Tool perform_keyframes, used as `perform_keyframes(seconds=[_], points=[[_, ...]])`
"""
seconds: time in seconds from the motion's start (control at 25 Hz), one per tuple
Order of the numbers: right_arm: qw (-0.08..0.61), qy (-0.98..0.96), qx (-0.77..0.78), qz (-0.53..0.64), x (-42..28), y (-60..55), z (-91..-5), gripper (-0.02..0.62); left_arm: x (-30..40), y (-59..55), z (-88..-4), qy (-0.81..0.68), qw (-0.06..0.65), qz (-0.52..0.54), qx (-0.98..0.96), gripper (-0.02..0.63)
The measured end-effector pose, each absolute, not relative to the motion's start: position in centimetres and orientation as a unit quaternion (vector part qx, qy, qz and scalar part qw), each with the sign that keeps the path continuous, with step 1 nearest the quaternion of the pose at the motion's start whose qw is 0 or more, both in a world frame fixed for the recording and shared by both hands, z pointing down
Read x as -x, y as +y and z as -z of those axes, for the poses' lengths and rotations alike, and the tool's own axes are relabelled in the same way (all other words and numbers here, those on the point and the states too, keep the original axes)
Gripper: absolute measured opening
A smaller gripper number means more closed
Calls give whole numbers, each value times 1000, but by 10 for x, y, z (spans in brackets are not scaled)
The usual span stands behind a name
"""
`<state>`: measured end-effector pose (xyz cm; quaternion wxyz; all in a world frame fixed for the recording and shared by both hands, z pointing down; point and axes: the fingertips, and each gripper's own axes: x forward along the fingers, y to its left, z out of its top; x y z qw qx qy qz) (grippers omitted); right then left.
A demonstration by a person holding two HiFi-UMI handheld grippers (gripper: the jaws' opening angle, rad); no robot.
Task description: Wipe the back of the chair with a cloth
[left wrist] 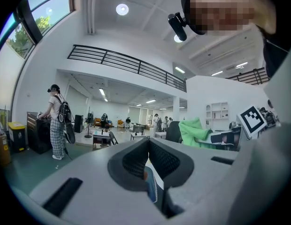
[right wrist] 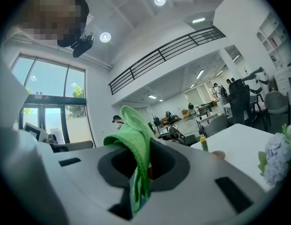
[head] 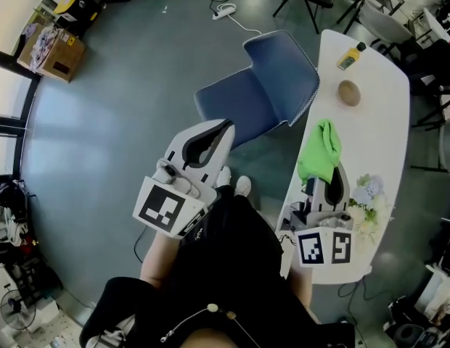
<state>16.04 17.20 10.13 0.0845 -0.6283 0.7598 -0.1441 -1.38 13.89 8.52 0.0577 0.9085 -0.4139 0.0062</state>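
Your right gripper [right wrist: 144, 159] has its jaws clenched on the green cloth [right wrist: 136, 132], which bunches up above them and hangs down between them. Your left gripper [left wrist: 148, 150] has its jaws pressed together with nothing caught in them.

From the head view, the cloth [head: 319, 151] is raised over the edge of the white worktop [head: 381, 129] that faces the blue chair [head: 258, 96]. The left gripper [head: 214, 138] hangs just short of the chair, and neither gripper touches it. A yellow bottle [head: 350, 56] and a round brown object [head: 348, 93] stand toward the worktop's far end, with pale flowers [head: 369, 193] at its near end beside your right gripper [head: 334, 178].

You have the cloth in hand, but no wiping shows yet. Carrying it across to the chair's back and rubbing it there all looks left to do.
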Motion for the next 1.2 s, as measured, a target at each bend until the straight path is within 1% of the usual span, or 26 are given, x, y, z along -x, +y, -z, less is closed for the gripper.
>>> perform_keyframes(seconds=[0.2,0.44,0.68,1.04,1.2], points=[[72,747,647,136,-161,148,-105,48,19,114,-89,-404,65,1,-912,6],[30,724,684,85,-164,110,-97,48,36,74,-91,-393,73,18,-917,6],[7,699,712,60,-178,68,-101,48,49,35,-112,-390,101,20,-915,6],[-41,677,734,28,-198,22,-117,48,34,14,-131,-370,109,4,-923,6],[-44,675,735,34,-204,1,-131,49,30,8,-142,-368,106,1,-924,6]])
